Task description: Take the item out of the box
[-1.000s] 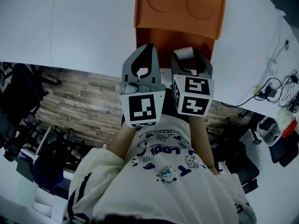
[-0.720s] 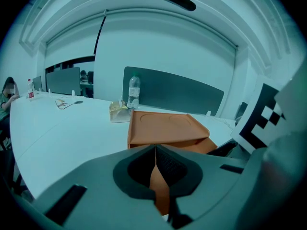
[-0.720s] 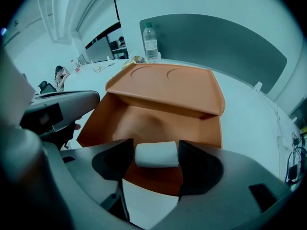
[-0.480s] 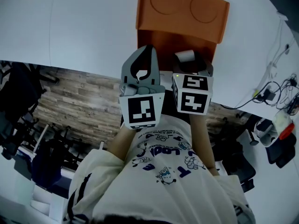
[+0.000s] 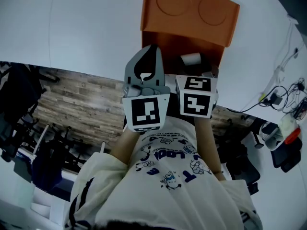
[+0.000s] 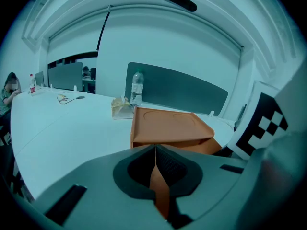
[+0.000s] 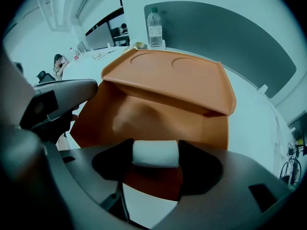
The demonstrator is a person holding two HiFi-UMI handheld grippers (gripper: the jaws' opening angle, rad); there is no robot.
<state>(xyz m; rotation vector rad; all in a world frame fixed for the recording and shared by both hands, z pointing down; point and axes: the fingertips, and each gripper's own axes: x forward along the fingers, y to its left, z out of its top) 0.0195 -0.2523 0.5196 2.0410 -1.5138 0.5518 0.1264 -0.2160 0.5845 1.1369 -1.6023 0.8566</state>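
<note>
White worktop (image 5: 86, 28), open-plan room behind; the orange box (image 5: 192, 8) stands with its lid tipped back. My left gripper (image 6: 155, 152) has its fingers closed on a sliver of box wall, which I judge steadies the box. My right gripper (image 5: 194, 61) pinches the white roll (image 7: 155, 154) by both ends, above the box's open front. No brand or writing is readable on the box or roll; only the square markers on the 2 cubes.

The box (image 5: 187, 13) sits on the surface (image 5: 86, 28) with a bottle (image 6: 136, 87) behind it. The left gripper (image 5: 150, 48) is at the box's near-left edge. The right gripper (image 5: 196, 63) is just beside it, with a roll (image 7: 155, 154) between its jaws.
</note>
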